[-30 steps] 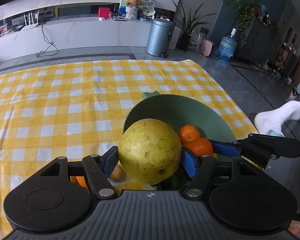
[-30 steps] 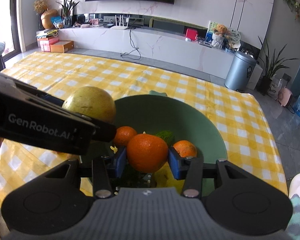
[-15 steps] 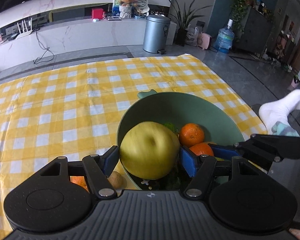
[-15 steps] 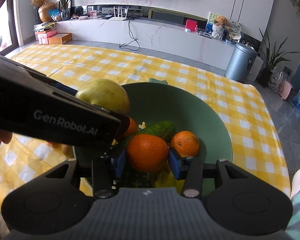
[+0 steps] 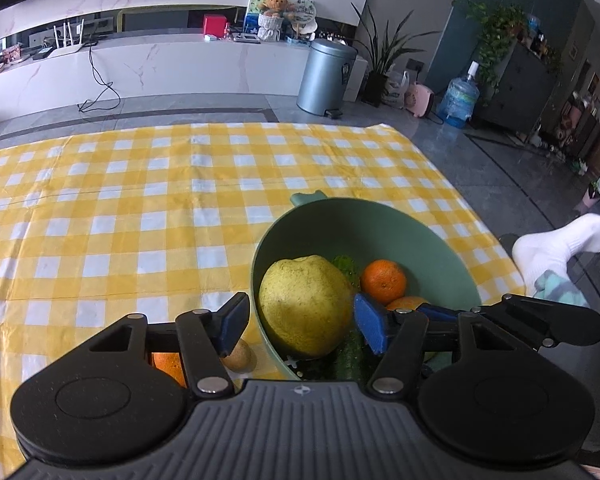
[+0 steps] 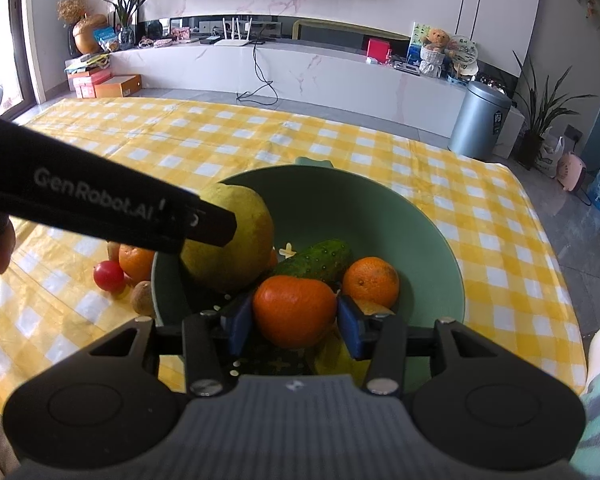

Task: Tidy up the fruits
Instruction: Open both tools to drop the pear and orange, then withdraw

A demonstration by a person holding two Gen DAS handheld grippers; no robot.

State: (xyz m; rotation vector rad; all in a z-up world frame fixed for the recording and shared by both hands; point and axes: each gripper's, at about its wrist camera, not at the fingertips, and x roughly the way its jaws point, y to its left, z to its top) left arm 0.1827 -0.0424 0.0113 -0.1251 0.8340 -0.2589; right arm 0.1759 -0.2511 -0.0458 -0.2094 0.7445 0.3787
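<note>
A green bowl (image 5: 400,224) (image 6: 432,248) sits on the yellow checked table. A big yellow-green pear (image 5: 304,304) (image 6: 236,240) lies inside it at the left wall. My left gripper (image 5: 300,326) is open: its left pad stands clear of the pear, outside the bowl rim. My right gripper (image 6: 294,320) is shut on an orange mandarin (image 6: 296,310) and holds it just over the bowl. A cucumber (image 6: 314,258) and another mandarin (image 6: 370,282) (image 5: 383,282) lie in the bowl.
On the cloth left of the bowl lie a mandarin (image 6: 136,262), a red tomato (image 6: 108,276) and a small brown fruit (image 6: 142,298) (image 5: 238,356). The table's right edge (image 5: 492,232) is close to the bowl. A socked foot (image 5: 560,244) is to the right.
My left gripper lowered the pear into the bowl and opened, letting it go. My right gripper moved lower over the bowl, still holding the mandarin.
</note>
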